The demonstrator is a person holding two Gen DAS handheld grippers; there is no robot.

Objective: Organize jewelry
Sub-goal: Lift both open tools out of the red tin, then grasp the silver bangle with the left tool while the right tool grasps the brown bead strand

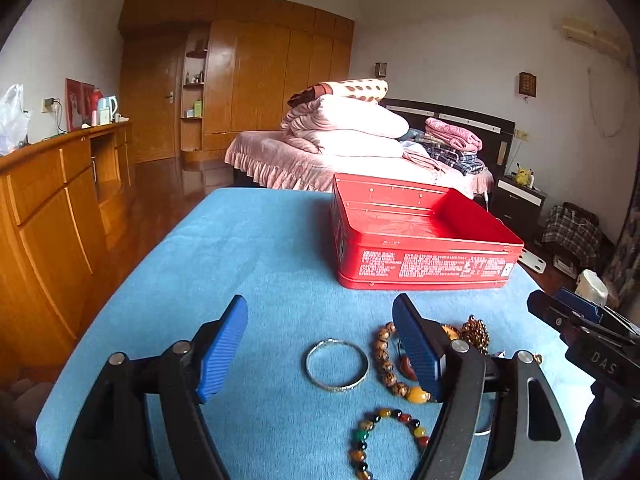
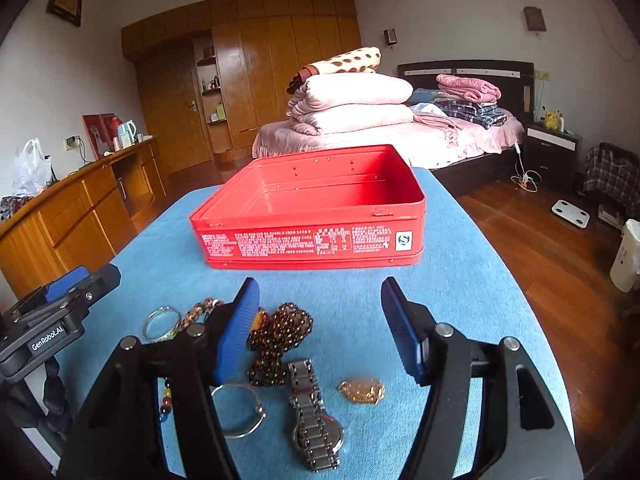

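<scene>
An open, empty red tin [image 1: 424,268] [image 2: 308,240] stands on the blue-covered table [image 1: 240,260]. My left gripper [image 1: 320,304] is open above the cloth. A silver bangle [image 1: 337,365] lies below and between its fingers, untouched. A brown bead bracelet [image 1: 386,360] and a multicoloured bead bracelet [image 1: 384,440] lie by its right finger. My right gripper [image 2: 320,286] is open too, holding nothing. Under it lie a dark bead necklace [image 2: 280,336], a metal watch [image 2: 314,416], a gold pendant [image 2: 362,390] and a thin silver bangle [image 2: 240,412].
The two grippers hover side by side near the table's front edge. A wooden sideboard [image 1: 60,200] runs along the left. Beyond the table is a bed [image 2: 400,136] with folded quilts. Wooden floor lies to the right of the table.
</scene>
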